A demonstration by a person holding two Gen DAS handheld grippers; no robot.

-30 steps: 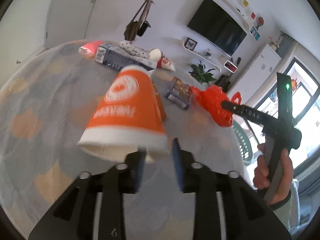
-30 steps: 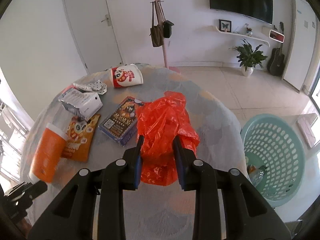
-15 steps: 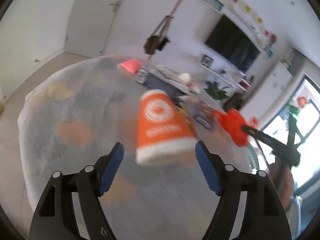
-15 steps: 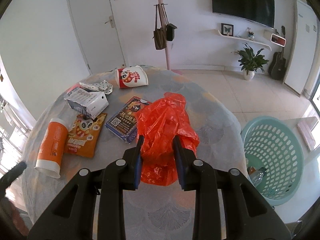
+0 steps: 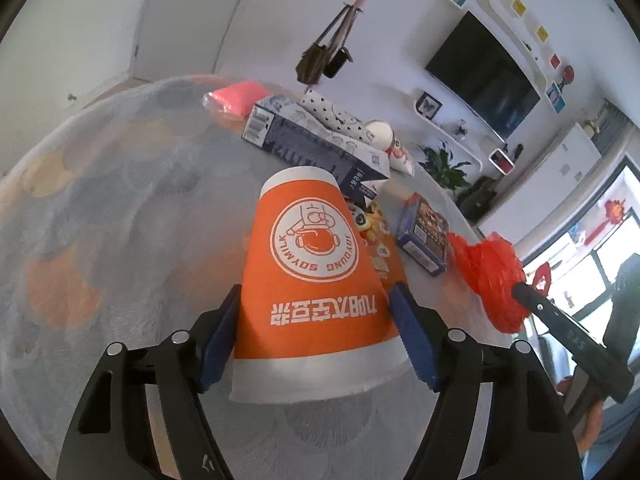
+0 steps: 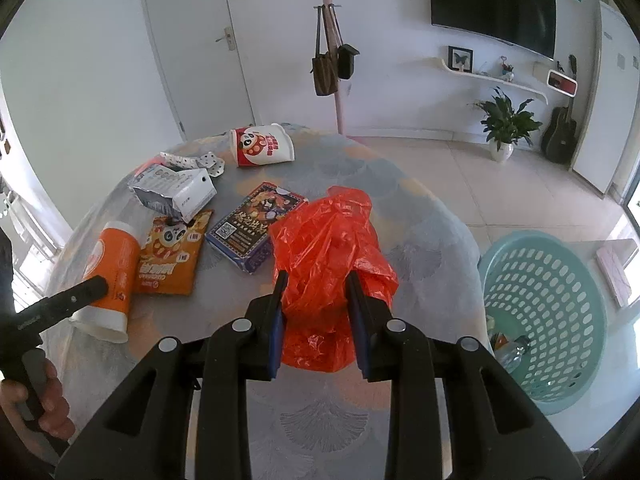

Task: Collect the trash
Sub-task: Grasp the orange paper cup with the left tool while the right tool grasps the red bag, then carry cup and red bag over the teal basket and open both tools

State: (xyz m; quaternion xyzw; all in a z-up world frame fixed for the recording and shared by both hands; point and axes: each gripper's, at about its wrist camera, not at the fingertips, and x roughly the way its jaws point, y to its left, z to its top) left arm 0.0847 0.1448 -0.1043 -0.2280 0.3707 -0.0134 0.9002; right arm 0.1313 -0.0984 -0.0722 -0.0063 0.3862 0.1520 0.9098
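The left claw [image 5: 316,332] straddles the orange paper cup [image 5: 316,280], which lies on its side on the tabletop [image 5: 100,220]; its jaws have just been closing and now touch the cup's flanks. The right claw [image 6: 316,312] is clamped narrow on the crumpled red plastic bag [image 6: 328,240]. Beyond lie a snack packet [image 6: 172,252], a dark card box [image 6: 256,224], a white carton [image 6: 176,192] and a panda cup [image 6: 262,145]. A teal basket [image 6: 548,312] stands on the floor, beside the tabletop.
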